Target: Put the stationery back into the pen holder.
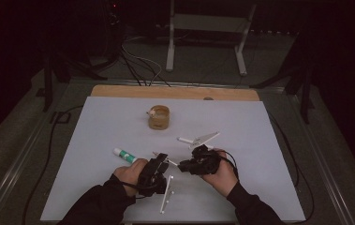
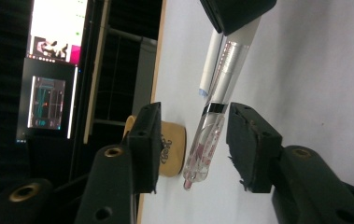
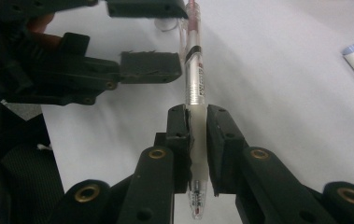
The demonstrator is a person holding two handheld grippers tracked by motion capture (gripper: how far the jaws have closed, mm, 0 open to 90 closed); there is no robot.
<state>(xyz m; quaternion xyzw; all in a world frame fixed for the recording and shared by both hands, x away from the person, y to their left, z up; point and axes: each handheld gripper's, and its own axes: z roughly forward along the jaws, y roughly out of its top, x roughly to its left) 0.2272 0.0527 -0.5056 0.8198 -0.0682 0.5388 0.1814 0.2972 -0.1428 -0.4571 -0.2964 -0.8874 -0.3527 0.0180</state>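
Sleeves at the near edge of the desk (image 1: 259, 197), both hands up over its near middle. Left tool (image 1: 159, 165) and right tool (image 1: 188, 165) tip to tip, almost meeting. Right tool pinches pen (image 3: 196, 88) at its white grip end; pads pressed against it on both sides, pen sticks forward out of the jaws, off the desk. Pen's clear barrel runs between the left tool's jaws; in the left gripper view the jaws stand a little apart on either side of the barrel, one pad close, the other with a gap, so spread, not pinching. Pen's capped end points past the left jaws.

White stick with small feet (image 1: 166, 194) lies on the sheet just near of the left tool, partly under the hand. Marker with green band (image 1: 125, 155) just left of the left hand, lying slanted. Beyond the right tool: short white tube (image 1: 184, 139) and grey three-cornered plate (image 1: 206, 138), side by side, near the tools but not touching them. Same tube's blue-tipped end shows at the right edge of the right gripper view. Farther back, mid-desk: tan cup (image 1: 159, 117), upright, something white poking over its rim. Nothing lies between the two tools except the pen. Wooden desk edge behind the sheet, then cables and a metal stand (image 1: 203, 33) on the floor; lit screens (image 2: 53, 70) off to the side.
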